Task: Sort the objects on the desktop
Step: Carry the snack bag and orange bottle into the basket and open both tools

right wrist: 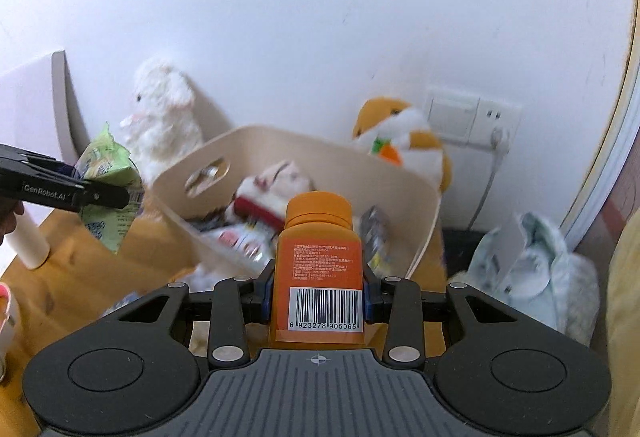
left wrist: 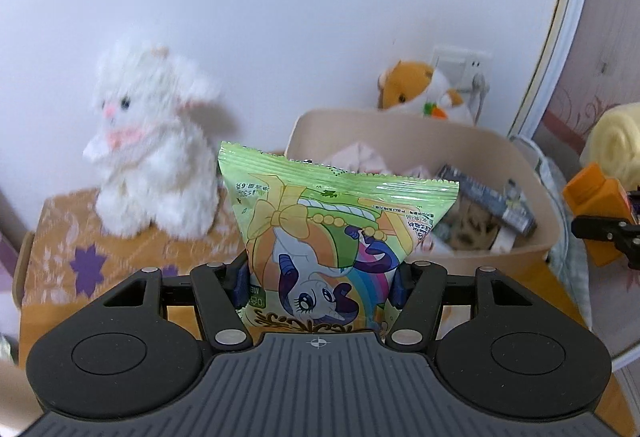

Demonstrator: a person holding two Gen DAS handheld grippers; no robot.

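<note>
My left gripper is shut on a green snack bag with a cartoon pony, held upright above the table, left of the beige basket. The bag also shows in the right wrist view, clamped by the left gripper's black fingers. My right gripper is shut on an orange bottle with a barcode label, held in front of the beige basket. The basket holds several packets and snacks. The orange bottle shows at the right edge of the left wrist view.
A white plush rabbit sits on a patterned cloth at the back left. An orange hamster plush leans on the wall behind the basket by a wall socket. A pale blue bag lies at the right. A white cylinder stands at left.
</note>
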